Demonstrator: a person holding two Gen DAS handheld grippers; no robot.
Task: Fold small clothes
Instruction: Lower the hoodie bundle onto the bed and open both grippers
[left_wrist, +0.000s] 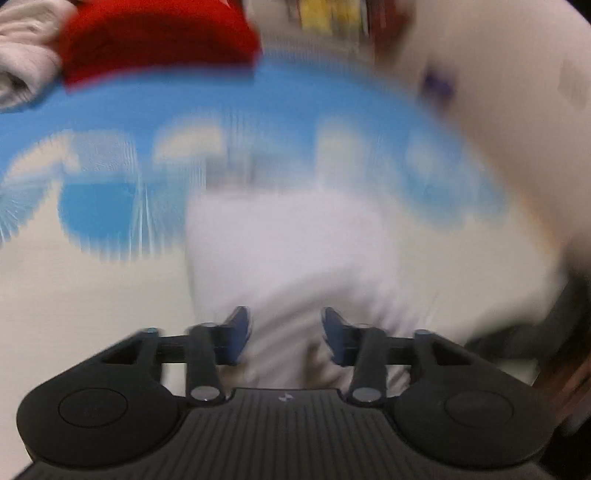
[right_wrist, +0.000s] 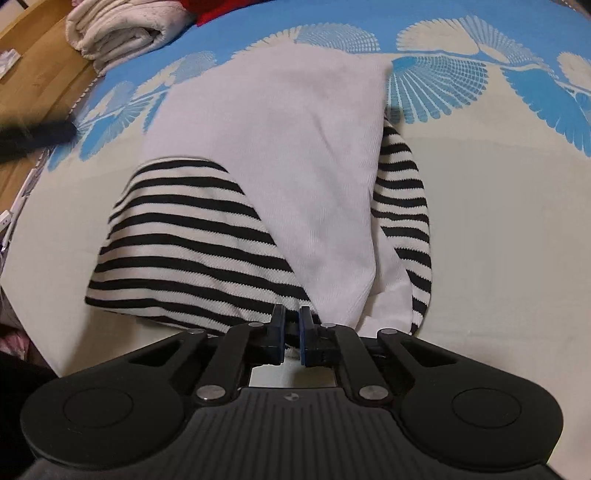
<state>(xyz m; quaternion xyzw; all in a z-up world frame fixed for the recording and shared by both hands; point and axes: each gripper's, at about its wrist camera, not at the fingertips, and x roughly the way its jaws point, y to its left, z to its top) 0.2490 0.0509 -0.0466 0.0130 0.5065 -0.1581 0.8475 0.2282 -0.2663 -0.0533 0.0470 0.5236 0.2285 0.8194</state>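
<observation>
A small garment with a white body (right_wrist: 280, 155) and black-and-white striped parts (right_wrist: 184, 236) lies on the bed. My right gripper (right_wrist: 291, 332) is shut on the garment's near edge, where the stripes meet the white cloth. In the blurred left wrist view the white cloth (left_wrist: 288, 251) lies just ahead of my left gripper (left_wrist: 286, 332), which is open and empty with its blue pads (left_wrist: 238, 325) apart over the cloth.
The bed cover (right_wrist: 498, 221) is cream near me and blue with white fan patterns farther away. A folded white towel (right_wrist: 122, 33) and a red cloth (left_wrist: 155, 40) lie at the far edge. A wooden floor (right_wrist: 40, 77) shows at left.
</observation>
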